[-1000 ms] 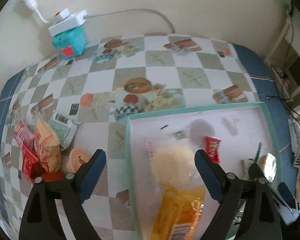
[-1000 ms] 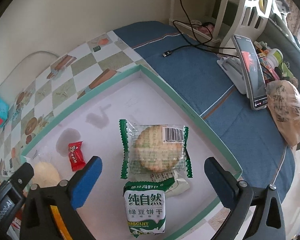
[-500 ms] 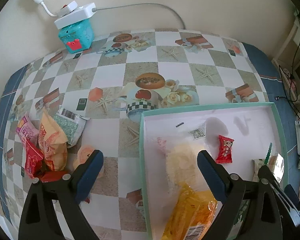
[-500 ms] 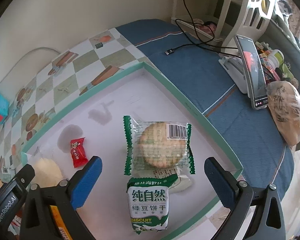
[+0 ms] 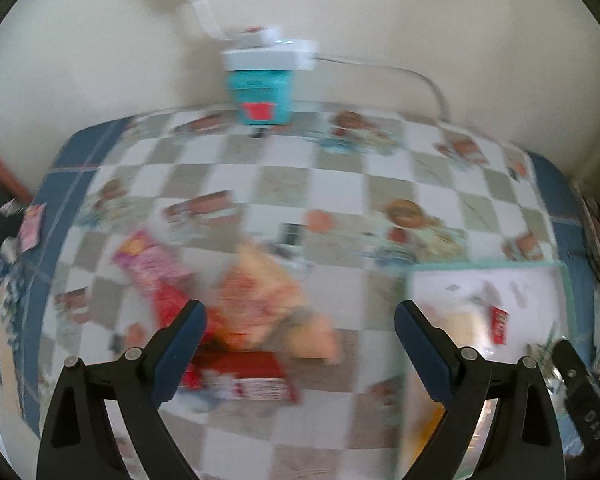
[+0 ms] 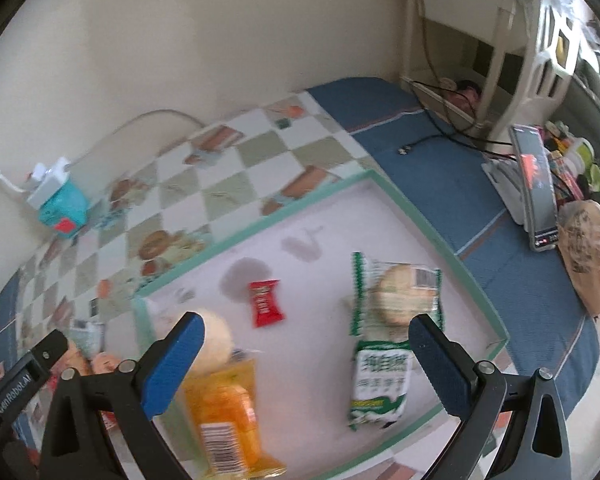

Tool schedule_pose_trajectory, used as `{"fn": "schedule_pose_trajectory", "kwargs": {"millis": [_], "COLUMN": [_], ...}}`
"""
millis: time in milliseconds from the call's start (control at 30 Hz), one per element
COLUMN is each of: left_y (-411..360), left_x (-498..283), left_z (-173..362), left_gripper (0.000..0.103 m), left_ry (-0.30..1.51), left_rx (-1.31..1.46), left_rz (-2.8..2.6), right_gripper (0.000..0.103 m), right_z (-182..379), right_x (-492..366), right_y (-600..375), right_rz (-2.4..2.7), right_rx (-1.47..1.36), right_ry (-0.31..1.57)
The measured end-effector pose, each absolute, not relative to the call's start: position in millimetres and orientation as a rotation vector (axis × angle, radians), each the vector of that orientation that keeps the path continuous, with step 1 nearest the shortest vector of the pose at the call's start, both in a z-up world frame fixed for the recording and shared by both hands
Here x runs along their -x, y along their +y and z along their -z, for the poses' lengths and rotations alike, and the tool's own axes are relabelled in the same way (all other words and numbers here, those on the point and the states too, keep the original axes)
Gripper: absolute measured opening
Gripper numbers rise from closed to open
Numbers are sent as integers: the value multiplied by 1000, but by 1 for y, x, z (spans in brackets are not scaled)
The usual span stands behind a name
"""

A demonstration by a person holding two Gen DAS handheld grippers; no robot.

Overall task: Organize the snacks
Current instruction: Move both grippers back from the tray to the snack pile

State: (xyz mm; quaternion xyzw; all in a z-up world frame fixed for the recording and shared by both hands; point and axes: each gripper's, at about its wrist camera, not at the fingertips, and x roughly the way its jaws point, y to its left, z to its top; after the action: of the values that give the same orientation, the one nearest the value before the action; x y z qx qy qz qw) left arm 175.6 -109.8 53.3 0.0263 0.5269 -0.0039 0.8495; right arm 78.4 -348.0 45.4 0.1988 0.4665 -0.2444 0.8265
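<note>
Checkered tablecloth (image 5: 284, 184) covered the table, with a teal box (image 5: 262, 98) under a white power strip (image 5: 268, 56) at the far wall. Blurred by motion, the left gripper (image 5: 300, 328) hung with jaws wide and empty above a loose pile of snack packets (image 5: 256, 300) left of the teal-rimmed tray (image 6: 300, 206). The right gripper (image 6: 306, 344) was likewise spread and empty over that tray, where a red candy (image 6: 265, 303), a round biscuit pack (image 6: 396, 294), a green biscuit bag (image 6: 380, 384) and a yellow packet (image 6: 226, 412) lay.

We see our left gripper (image 5: 300, 330) and right gripper (image 6: 306, 340): black frames, blue pads, silver screws, white lettering
</note>
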Motion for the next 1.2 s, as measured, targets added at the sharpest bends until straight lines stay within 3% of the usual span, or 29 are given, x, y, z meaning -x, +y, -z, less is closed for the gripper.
{"fn": "schedule_pose_trajectory", "kwargs": {"millis": [433,1200], "left_y": [27,125], "left_x": [-162,-133], "left_z": [-65,-38], "left_gripper": [95,95], "left_ry": [1101,1164], "left_rx": [108,351], "left_rz": [-262,-348], "right_gripper": [103,103], "right_z": [-59,-37], "right_x": [-93,-113], "right_y": [-276,-180], "right_rz": [351,136], "right_rx": [-385,-295], "right_ry": [978,1064]}}
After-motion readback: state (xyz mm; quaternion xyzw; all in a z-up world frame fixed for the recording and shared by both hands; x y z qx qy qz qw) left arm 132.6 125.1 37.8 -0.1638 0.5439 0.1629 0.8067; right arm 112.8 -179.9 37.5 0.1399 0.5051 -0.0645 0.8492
